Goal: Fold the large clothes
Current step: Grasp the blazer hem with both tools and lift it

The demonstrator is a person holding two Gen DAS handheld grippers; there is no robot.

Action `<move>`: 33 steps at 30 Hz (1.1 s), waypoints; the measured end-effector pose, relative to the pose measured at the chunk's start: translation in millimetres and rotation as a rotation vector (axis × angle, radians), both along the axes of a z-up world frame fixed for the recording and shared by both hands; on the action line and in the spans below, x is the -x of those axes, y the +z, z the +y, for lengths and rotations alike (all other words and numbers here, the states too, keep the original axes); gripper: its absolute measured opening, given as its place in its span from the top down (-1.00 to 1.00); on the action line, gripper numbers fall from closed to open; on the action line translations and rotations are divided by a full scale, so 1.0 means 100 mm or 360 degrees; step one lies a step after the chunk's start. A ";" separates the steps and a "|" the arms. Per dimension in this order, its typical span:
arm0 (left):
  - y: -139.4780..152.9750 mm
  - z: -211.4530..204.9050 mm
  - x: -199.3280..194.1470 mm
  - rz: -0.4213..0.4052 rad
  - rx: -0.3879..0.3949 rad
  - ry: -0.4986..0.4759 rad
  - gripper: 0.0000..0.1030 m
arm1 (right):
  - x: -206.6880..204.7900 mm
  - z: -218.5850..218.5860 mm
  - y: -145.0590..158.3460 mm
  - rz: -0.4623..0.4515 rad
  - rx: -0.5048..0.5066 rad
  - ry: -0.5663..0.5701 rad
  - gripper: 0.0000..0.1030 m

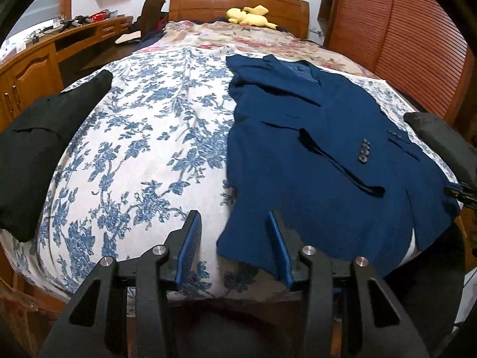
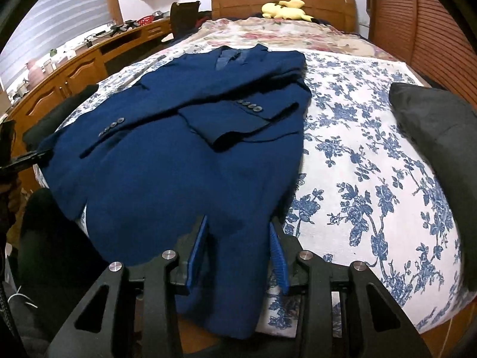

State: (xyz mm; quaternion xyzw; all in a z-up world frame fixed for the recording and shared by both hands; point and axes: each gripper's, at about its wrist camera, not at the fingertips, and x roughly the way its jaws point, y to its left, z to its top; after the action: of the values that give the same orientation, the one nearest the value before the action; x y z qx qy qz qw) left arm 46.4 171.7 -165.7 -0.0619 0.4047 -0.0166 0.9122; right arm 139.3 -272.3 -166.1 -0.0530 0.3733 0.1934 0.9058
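Note:
A navy blue suit jacket [image 1: 325, 161] lies flat on the bed, collar toward the headboard, sleeves folded across its front. It also shows in the right wrist view [image 2: 167, 161]. My left gripper [image 1: 235, 217] is open and empty, just above the jacket's near left hem corner. My right gripper [image 2: 238, 223] is open, its jaws either side of the jacket's near hem at the bed's foot edge; it holds nothing.
The bed has a blue-and-white floral sheet [image 1: 143, 137]. A folded black garment [image 1: 41, 149] lies at the bed's left edge, and a dark grey one [image 2: 441, 155] at the right edge. A yellow plush toy [image 2: 286, 9] sits by the wooden headboard. A wooden desk [image 1: 38, 59] stands left.

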 end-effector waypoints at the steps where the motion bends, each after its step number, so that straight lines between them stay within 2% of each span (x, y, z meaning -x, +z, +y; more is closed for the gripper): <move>1: 0.00 0.00 0.01 0.0000 0.0005 -0.0007 0.24 | -0.02 0.00 -0.02 0.0006 0.0006 -0.0007 0.20; 9: -0.02 -0.05 0.03 0.0002 0.0001 -0.0021 0.25 | 0.03 -0.02 -0.13 0.0075 0.0034 -0.0039 0.20; 11: -0.02 -0.06 0.03 -0.0001 0.0002 -0.0024 0.34 | 0.05 0.00 -0.13 0.0085 0.0041 -0.0028 0.20; 14: -0.01 -0.09 0.03 0.0000 0.0022 -0.0051 0.67 | 0.06 0.03 -0.14 0.0085 0.0045 -0.0005 0.20; 15: -0.01 -0.10 0.03 -0.0001 0.0036 -0.0070 0.77 | 0.06 0.04 -0.14 0.0082 0.0041 0.0006 0.33; 16: 0.00 -0.13 0.04 -0.0012 0.0030 -0.0080 0.81 | 0.06 0.04 -0.14 0.0074 0.0040 0.0012 0.50; 17: 0.02 -0.15 0.04 -0.0017 0.0017 -0.0081 0.82 | 0.06 0.04 -0.14 0.0065 0.0032 0.0019 0.58; 18: 0.03 -0.16 0.04 -0.0021 0.0011 -0.0083 0.85 | 0.06 0.04 -0.13 0.0057 0.0013 0.0030 0.77; 19: 0.07 -0.19 0.05 -0.0038 0.0009 -0.0083 0.86 | 0.04 0.02 -0.12 0.0050 -0.0017 0.0039 0.85; 22: 0.31 -0.27 0.10 -0.0150 0.0031 -0.0105 0.87 | 0.03 -0.04 -0.03 0.0014 -0.0129 0.0070 0.91; 24: 0.61 -0.35 0.12 -0.0270 0.0018 -0.0124 0.88 | 0.05 -0.05 0.11 -0.0064 -0.0188 0.0090 0.91; 30: 1.44 -0.59 0.00 -0.0523 0.0031 -0.0194 0.89 | 0.15 -0.05 0.76 -0.0318 -0.0312 0.0110 0.92; 33: 1.84 -0.70 -0.10 -0.0627 0.0036 -0.0230 0.89 | 0.24 -0.06 1.08 -0.0436 -0.0321 0.0122 0.92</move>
State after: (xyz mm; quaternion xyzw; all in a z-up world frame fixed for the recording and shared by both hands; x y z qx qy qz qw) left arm 56.8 101.6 17.9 -0.0387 0.2218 -0.0982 0.9694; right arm 115.4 -278.2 -58.0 -0.0020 0.2228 0.2552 0.9409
